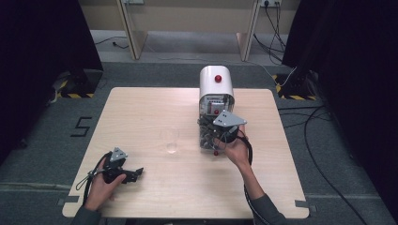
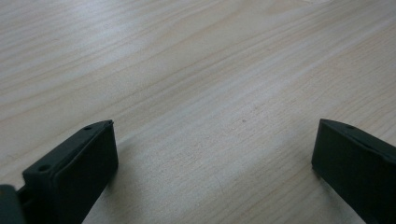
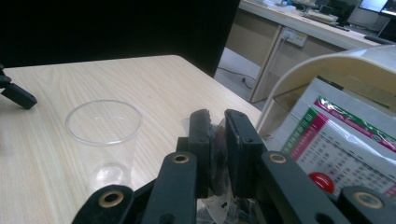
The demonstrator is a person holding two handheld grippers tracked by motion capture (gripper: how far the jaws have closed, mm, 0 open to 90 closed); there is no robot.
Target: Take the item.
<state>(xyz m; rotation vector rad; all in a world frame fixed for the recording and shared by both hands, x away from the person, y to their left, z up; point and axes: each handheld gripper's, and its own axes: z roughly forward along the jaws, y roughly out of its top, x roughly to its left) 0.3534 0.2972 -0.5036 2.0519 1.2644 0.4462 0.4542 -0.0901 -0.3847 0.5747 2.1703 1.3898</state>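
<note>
**Right gripper clamped on clear wrapper at the dispenser's mouth**

The pale wooden table (image 1: 141,112) carries everything. Near the middle of its far edge stands a white, round-topped dispenser (image 1: 216,83) with a red knob on top; its front panel shows a green and magenta label with a grid of small print (too fine to read) and a second red knob lower down. On the floor past the table's left edge, black tape forms a "5" (image 1: 80,126).

A clear plastic cup (image 1: 170,140) stands upright near the table's centre, just left of the dispenser's base and apart from it.

The right gripper (image 3: 217,140) sits at the dispenser's front, its grey plate on top, the forearm reaching in from the near edge. Its jaws are pressed nearly together on a small dark item in a crinkled clear wrapper (image 3: 216,154); what the item is cannot be told.

The left gripper (image 1: 123,172) lies low by the near left corner, pointing right, its jaws spread wide over bare wood.
</note>
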